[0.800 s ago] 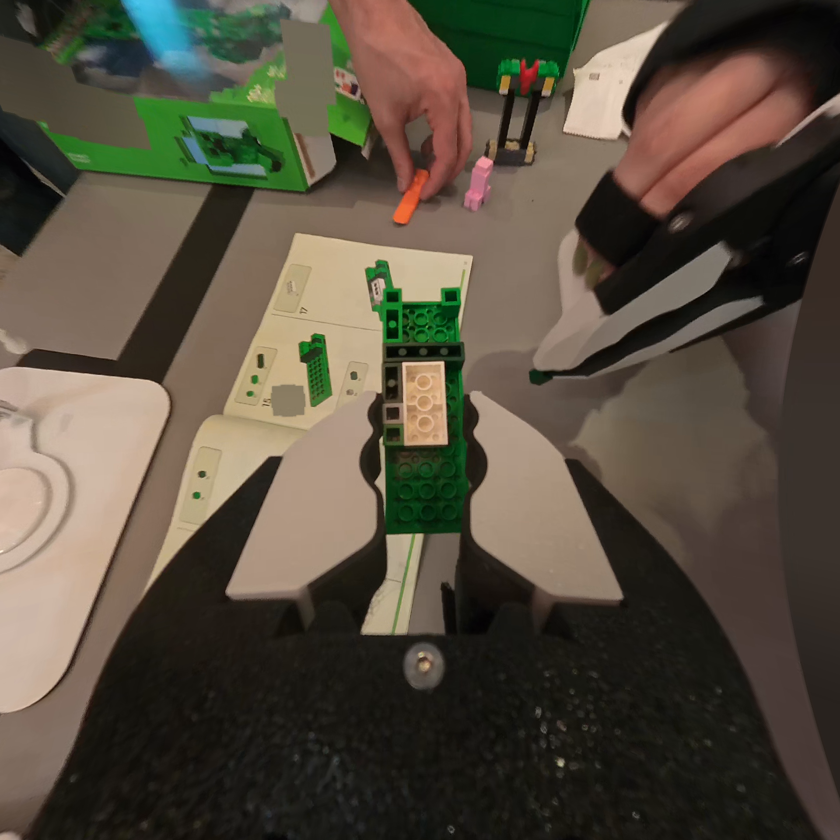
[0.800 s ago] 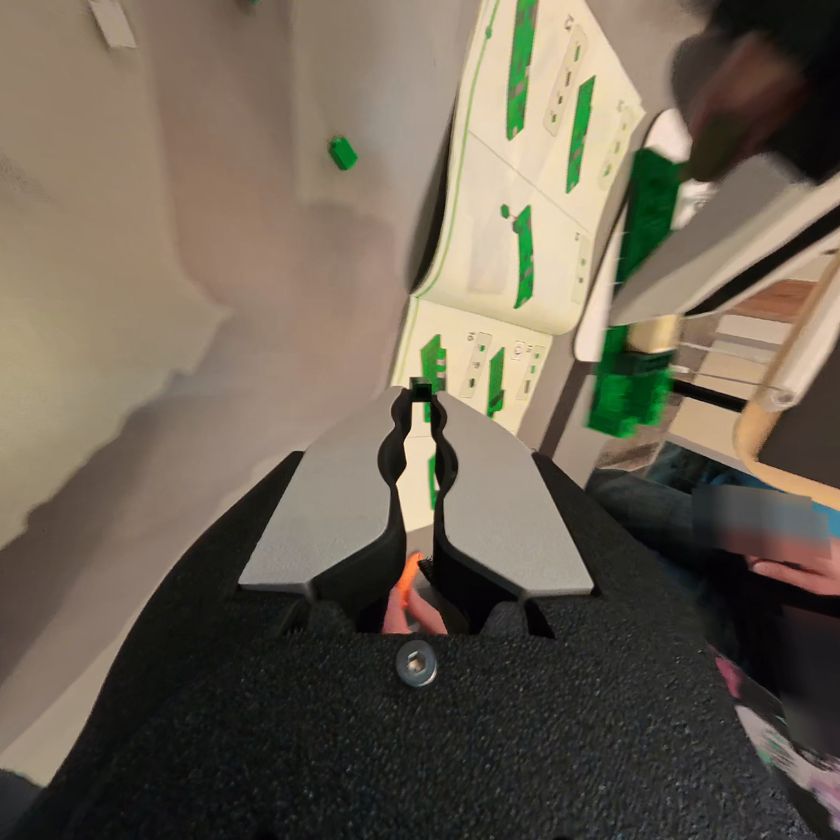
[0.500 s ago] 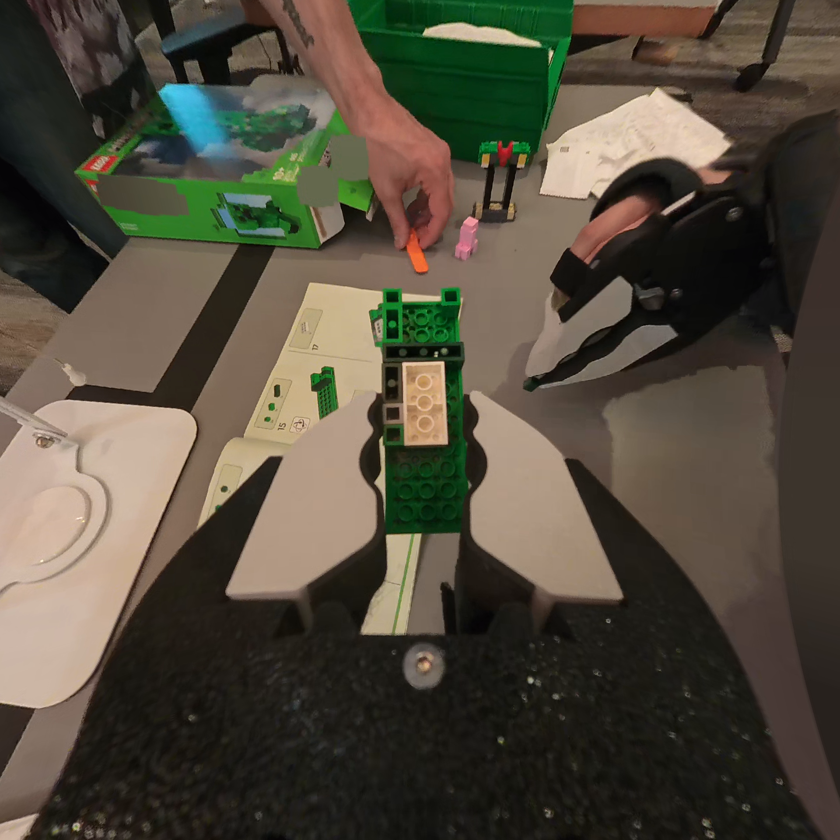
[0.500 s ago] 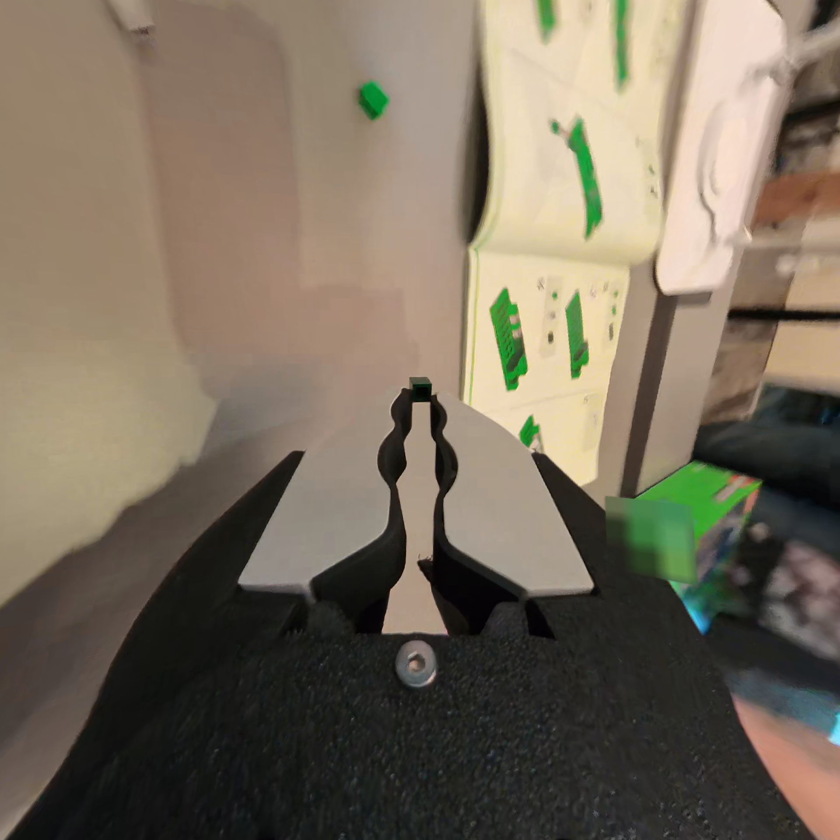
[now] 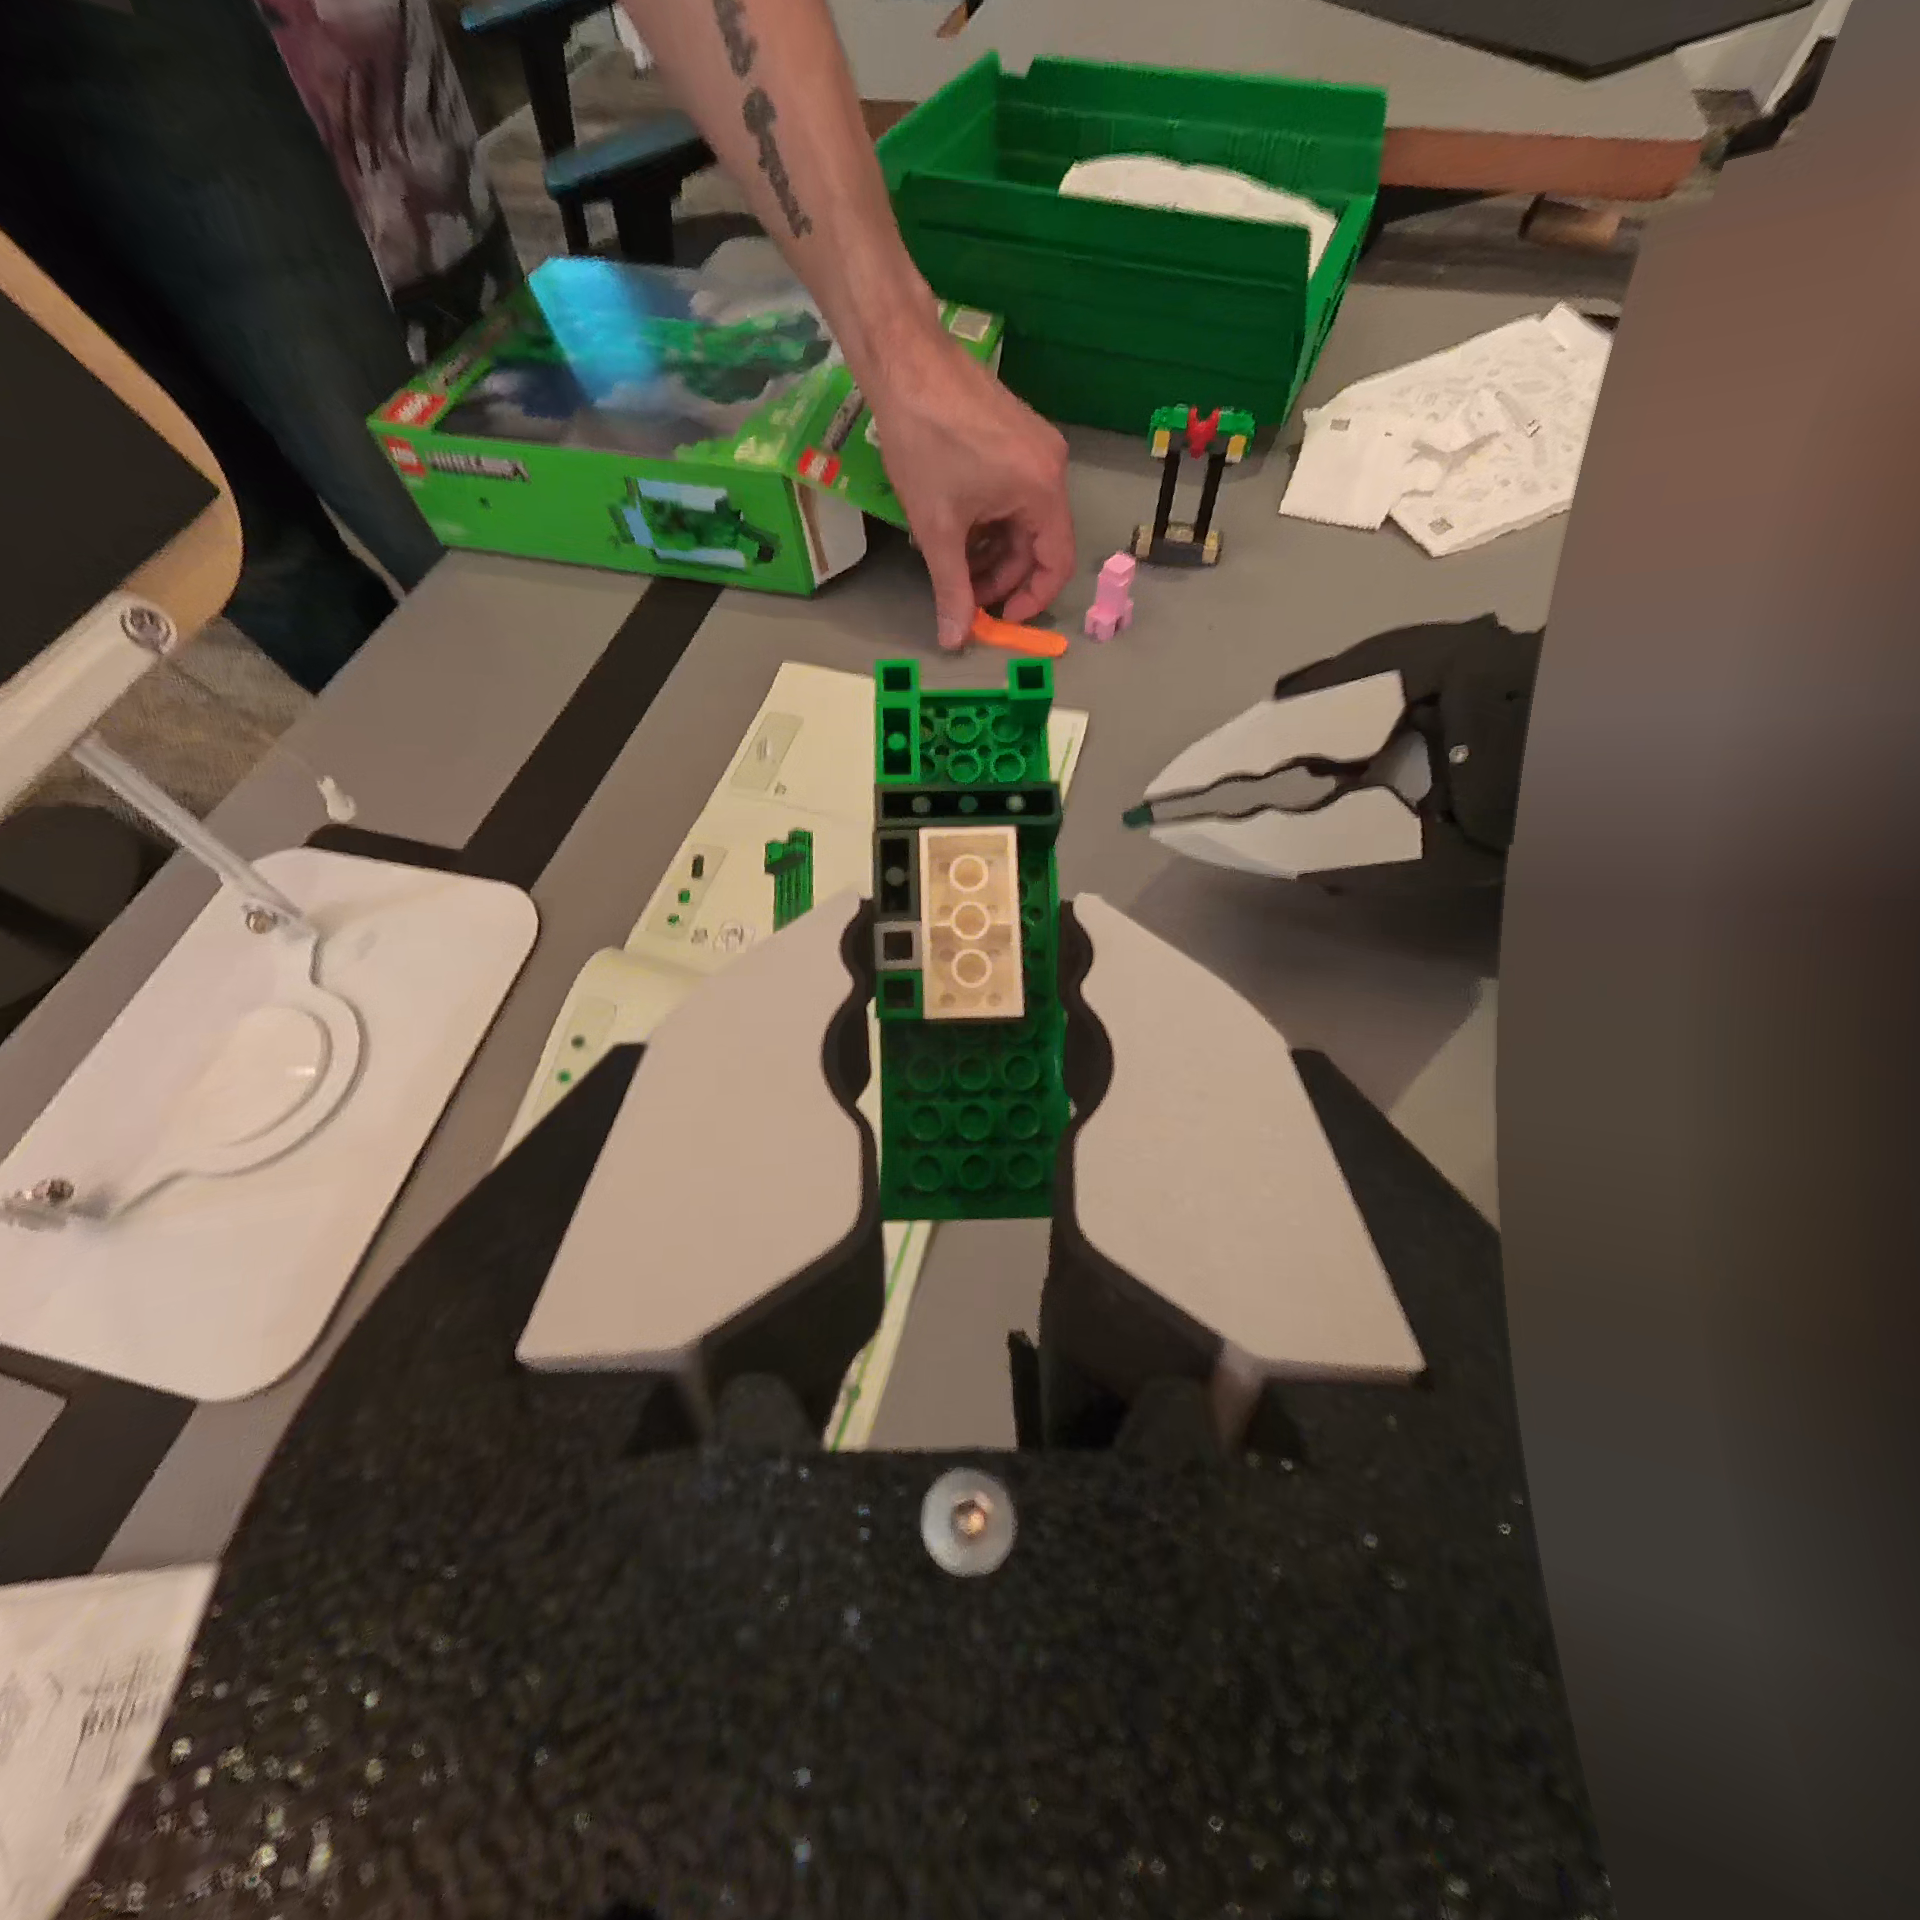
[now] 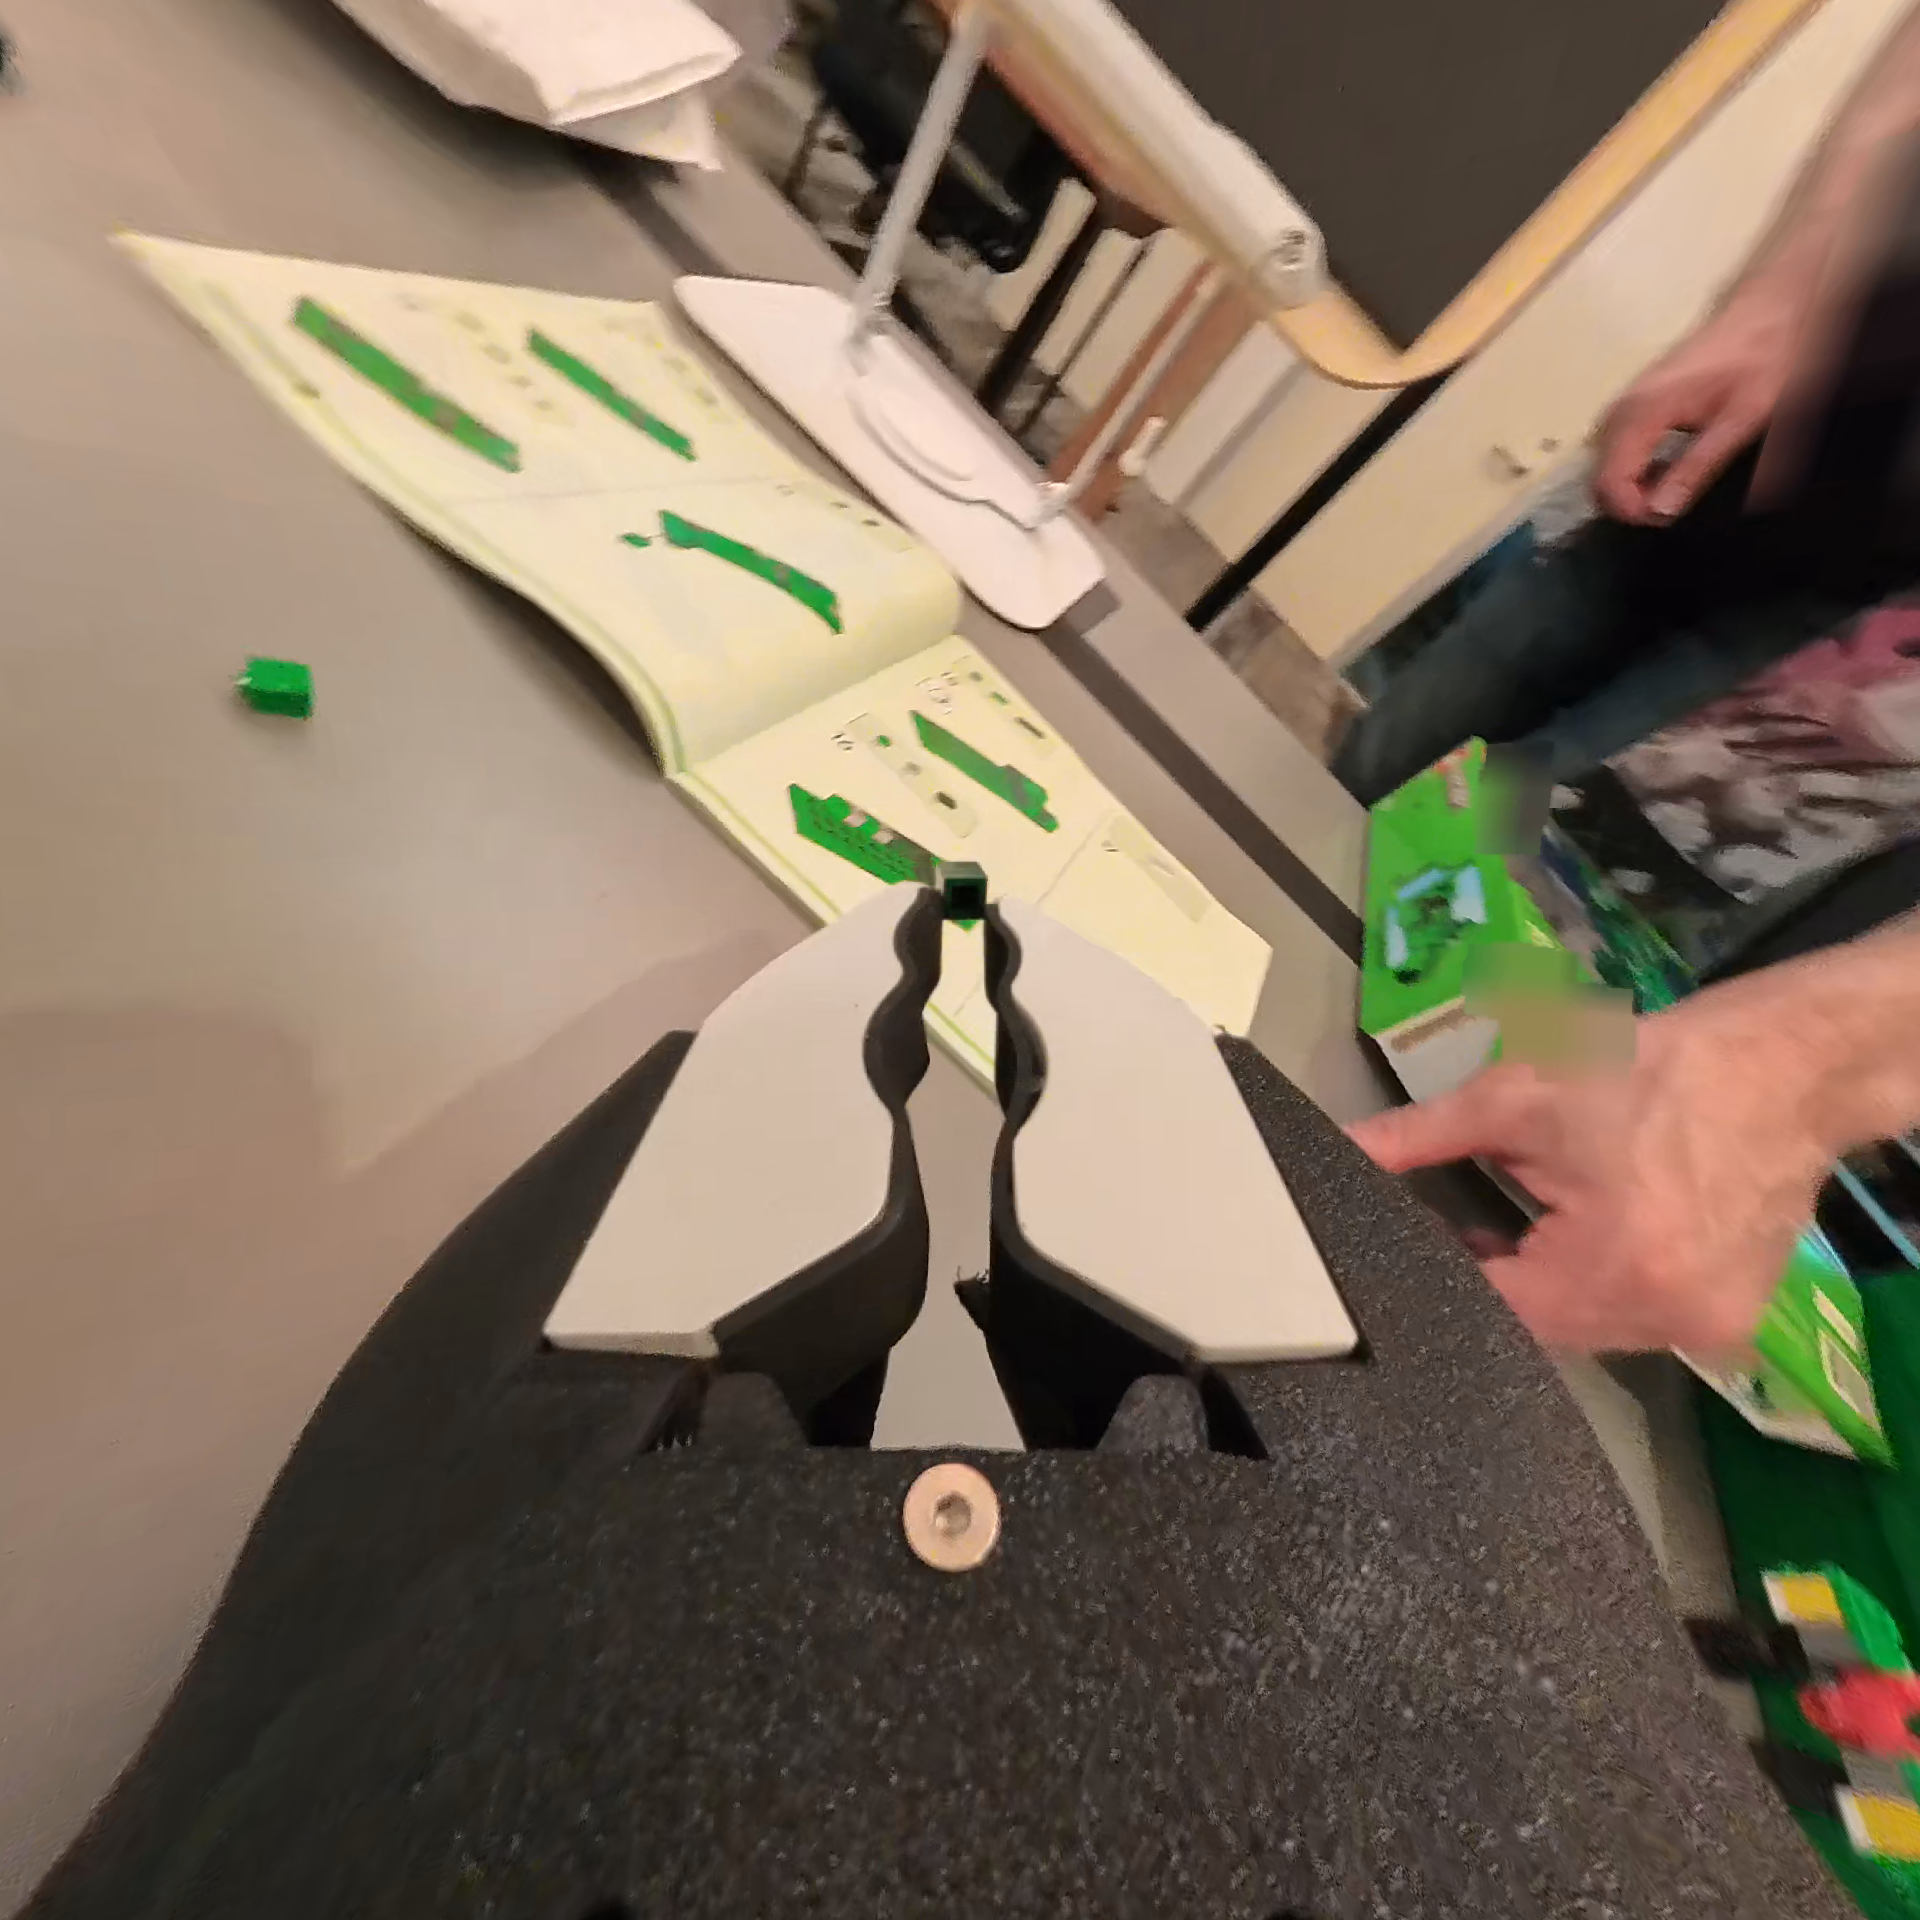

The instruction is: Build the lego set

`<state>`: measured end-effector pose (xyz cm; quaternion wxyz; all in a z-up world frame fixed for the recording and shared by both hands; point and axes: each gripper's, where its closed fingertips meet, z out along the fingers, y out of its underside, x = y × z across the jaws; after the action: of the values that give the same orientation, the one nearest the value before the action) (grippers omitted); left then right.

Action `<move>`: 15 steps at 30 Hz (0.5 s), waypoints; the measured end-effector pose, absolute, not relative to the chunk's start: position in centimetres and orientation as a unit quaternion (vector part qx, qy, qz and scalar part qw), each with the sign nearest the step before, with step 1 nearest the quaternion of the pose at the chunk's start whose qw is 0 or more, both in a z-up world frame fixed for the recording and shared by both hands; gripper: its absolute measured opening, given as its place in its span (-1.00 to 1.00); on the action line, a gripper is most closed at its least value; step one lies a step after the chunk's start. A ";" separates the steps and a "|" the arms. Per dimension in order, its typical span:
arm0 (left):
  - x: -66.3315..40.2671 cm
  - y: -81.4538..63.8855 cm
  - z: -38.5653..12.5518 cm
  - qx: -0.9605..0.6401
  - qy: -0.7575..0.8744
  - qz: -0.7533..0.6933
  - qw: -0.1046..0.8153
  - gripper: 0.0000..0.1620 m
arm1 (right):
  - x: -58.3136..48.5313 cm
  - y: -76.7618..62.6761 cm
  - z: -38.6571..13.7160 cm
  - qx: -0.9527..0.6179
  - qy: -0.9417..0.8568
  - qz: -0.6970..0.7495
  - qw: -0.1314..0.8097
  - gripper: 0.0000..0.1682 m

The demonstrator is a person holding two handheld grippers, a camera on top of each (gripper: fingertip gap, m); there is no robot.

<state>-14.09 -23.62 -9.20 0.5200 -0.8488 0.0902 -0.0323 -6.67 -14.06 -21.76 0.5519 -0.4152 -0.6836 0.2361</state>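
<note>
My left gripper (image 5: 964, 935) is shut on a long green lego build (image 5: 966, 1101), seen from its underside, with a tan plate (image 5: 971, 925) and a black piece on it, held above the open instruction booklet (image 5: 748, 831). My right gripper (image 6: 958, 906) is shut on a tiny dark green brick (image 6: 960, 894) at its fingertips. It also shows in the left wrist view (image 5: 1288, 800), to the right of the build and apart from it. A loose green brick (image 6: 275, 688) lies on the grey table left of the booklet (image 6: 623, 499).
Another person's hand (image 5: 987, 520) touches an orange piece (image 5: 1023, 636) beside a pink figure (image 5: 1112, 594) and a small black-and-green build (image 5: 1195, 478). A green set box (image 5: 623, 457), a green bin (image 5: 1132, 260), loose papers (image 5: 1455, 436) and a white lamp base (image 5: 239, 1091) stand around.
My right gripper has swung and drawn back to the right, away from the build, still holding the tiny brick. My left gripper has tilted up a little. The person's hand stays at the orange piece.
</note>
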 end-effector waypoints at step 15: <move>-10.9 -29.4 -11.4 -0.913 0.141 -0.024 0.383 -0.60 | -4.8 -8.7 -21.0 -0.508 -0.547 0.154 0.647 -0.91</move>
<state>-10.88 -29.37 -11.44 0.3825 -0.9128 0.1409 -0.0235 -4.80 -8.72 -21.02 0.6469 -0.5083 -0.5472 0.1538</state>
